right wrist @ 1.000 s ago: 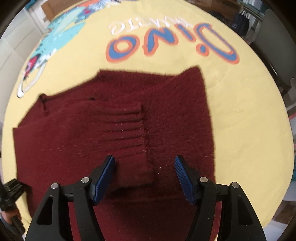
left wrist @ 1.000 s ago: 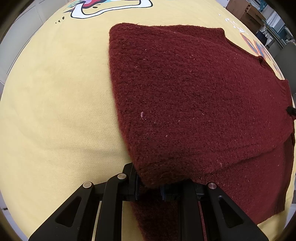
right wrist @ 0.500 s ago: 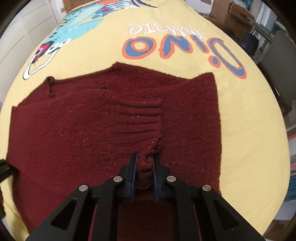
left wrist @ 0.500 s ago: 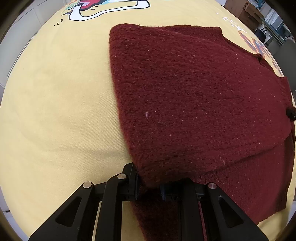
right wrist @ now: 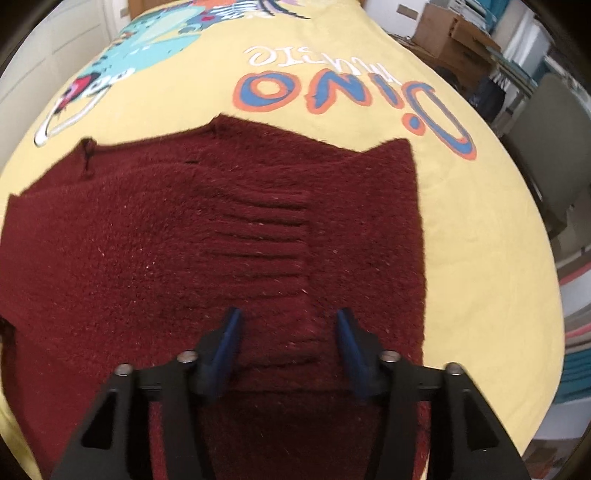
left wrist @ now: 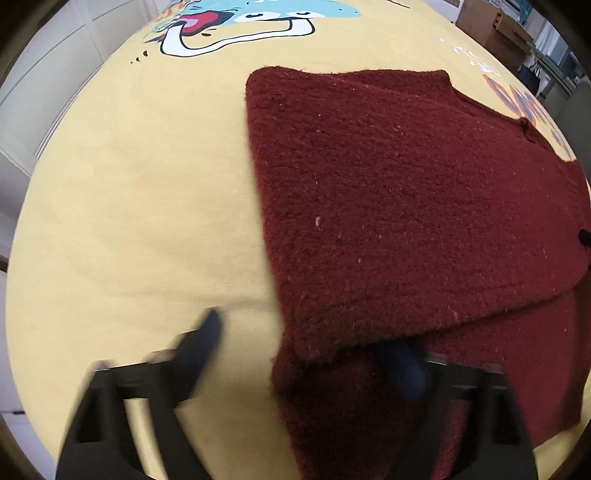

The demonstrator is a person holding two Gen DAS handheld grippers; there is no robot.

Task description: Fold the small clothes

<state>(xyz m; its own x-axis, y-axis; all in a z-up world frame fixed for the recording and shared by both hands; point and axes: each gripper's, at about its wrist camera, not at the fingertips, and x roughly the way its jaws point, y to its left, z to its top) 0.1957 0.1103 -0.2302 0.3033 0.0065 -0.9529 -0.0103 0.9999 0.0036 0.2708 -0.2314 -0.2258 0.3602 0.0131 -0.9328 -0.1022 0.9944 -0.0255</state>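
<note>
The sweater [left wrist: 406,206] is laid flat on a yellow cloth [left wrist: 129,221], and neither pair of tongs grips it any more. Half a second ago the left tongs [left wrist: 306,350] were clamped on the near corner of the folded upper layer; now their fingers are spread wide and blurred, one over bare yellow cloth, the other partly hidden under the edge of that layer. The corner has been let down onto the lower layer. The right tongs [right wrist: 286,332], pinched shut on the ribbed cuff [right wrist: 258,243] half a second ago, are now parted as well, with the blue pads [right wrist: 229,336] set on either side of the cuff's near end and apart from it. The cuff is left lying flat on the sweater's body.

The yellow cloth is seen to cover the whole work surface and is printed with a cartoon dinosaur [left wrist: 236,22] in teal, white and red, and with the word "Dino" [right wrist: 351,92] in blue letters edged with orange. Cardboard boxes [right wrist: 454,40] and a grey chair [right wrist: 554,147] are seen beyond the far edge, and white cabinet doors [left wrist: 48,70] at the left.

The sweater is a dark red, fuzzy knit flecked with pale lint; its folded layers form straight edges and blunt corners, and the cuff is marked by parallel ribs.
</note>
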